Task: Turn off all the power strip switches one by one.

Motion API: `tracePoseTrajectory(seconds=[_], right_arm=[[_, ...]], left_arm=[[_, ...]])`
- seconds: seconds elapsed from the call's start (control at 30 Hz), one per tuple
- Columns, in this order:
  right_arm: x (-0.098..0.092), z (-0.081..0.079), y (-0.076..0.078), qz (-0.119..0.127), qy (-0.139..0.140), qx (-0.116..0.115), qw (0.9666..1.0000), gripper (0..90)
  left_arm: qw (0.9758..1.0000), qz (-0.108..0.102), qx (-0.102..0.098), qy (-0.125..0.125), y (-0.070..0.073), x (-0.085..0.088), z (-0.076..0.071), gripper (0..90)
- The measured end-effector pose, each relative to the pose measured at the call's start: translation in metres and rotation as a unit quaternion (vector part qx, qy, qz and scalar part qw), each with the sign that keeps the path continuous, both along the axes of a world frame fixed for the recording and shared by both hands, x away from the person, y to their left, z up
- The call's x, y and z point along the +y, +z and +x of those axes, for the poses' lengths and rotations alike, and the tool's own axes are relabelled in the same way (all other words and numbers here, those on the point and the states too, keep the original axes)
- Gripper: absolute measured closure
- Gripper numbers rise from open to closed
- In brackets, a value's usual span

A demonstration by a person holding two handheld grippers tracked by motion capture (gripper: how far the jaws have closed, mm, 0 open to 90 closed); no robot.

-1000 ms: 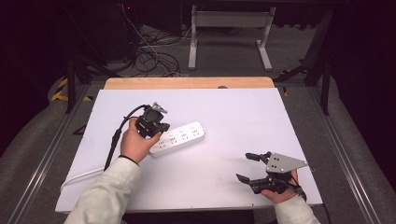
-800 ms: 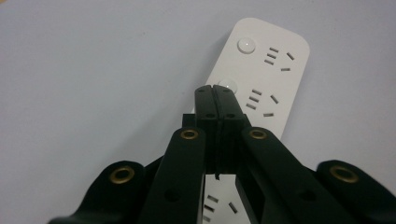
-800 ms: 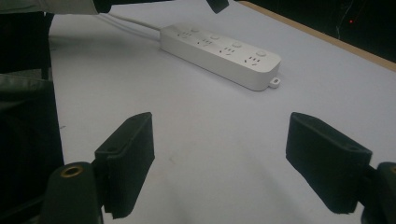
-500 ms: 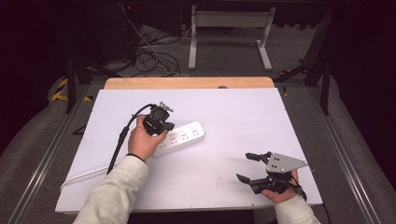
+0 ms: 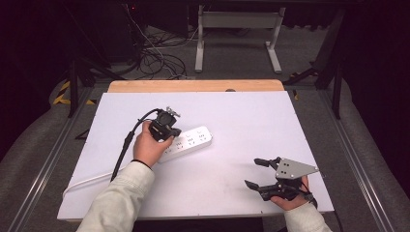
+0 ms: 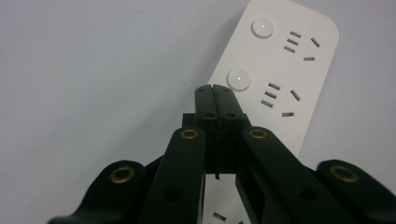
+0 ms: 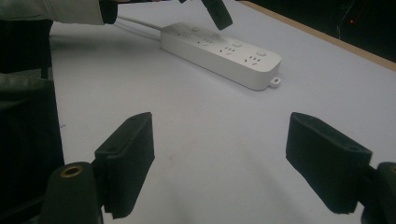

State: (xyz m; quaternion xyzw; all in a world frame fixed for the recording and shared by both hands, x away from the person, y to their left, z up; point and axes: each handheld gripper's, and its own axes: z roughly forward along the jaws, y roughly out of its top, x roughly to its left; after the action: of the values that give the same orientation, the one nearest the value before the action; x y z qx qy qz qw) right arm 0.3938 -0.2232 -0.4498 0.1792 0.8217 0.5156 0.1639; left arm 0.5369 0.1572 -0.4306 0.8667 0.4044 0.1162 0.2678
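White power strip (image 5: 186, 141) flat mid-table on white table (image 5: 241, 121), left gripper (image 6: 215, 88) jaws pressed together w/ nothing between, tips over strip's buttons, right gripper (image 5: 257, 173) wide open, empty, well apart near front edge.

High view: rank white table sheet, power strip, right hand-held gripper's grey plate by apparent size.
1. White table sheet, by far the largest.
2. Power strip; its near end lies under the left hand-held gripper, so its full length is hidden.
3. Grey plate on the right hand-held gripper; it lies nearer the camera, so this last ranking is unsure.
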Motion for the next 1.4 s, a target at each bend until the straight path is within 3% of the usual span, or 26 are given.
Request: tracePoseTrajectory(seconds=[0.33, 0.57, 0.7, 1.07, 1.3, 1.4], right_arm=[[0.0, -0.0002, 0.0002, 0.0, 0.0, 0.0, 1.0, 24.1], [-0.0001, 0.0001, -0.0001, 0.001, 0.0, 0.0, 1.0, 24.1], [0.0, 0.0, 0.0, 0.001, 0.0, 0.0, 1.0, 24.0], [0.0001, -0.0003, 0.0001, 0.0, 0.0, 0.0, 1.0, 24.1], [0.0007, -0.001, 0.0002, -0.001, -0.001, -0.001, 1.0, 24.1], [0.0007, -0.0009, 0.0002, -0.001, 0.0, -0.001, 1.0, 24.1]], left_arm=[[0.9997, 0.012, 0.019, -0.005, -0.0041, -0.0004, 0.0021, 90.0], [0.9996, 0.017, 0.021, -0.007, -0.0049, -0.0006, 0.0025, 90.0], [0.9995, 0.009, 0.029, -0.007, -0.0062, 0.0017, 0.0044, 90.0], [0.9991, 0.019, 0.032, -0.019, -0.0061, 0.0014, 0.0036, 90.0], [0.9992, 0.016, 0.032, -0.016, -0.0065, 0.0015, 0.0035, 90.0], [0.9991, 0.024, 0.031, -0.015, -0.0059, 0.0001, 0.0029, 90.0]])
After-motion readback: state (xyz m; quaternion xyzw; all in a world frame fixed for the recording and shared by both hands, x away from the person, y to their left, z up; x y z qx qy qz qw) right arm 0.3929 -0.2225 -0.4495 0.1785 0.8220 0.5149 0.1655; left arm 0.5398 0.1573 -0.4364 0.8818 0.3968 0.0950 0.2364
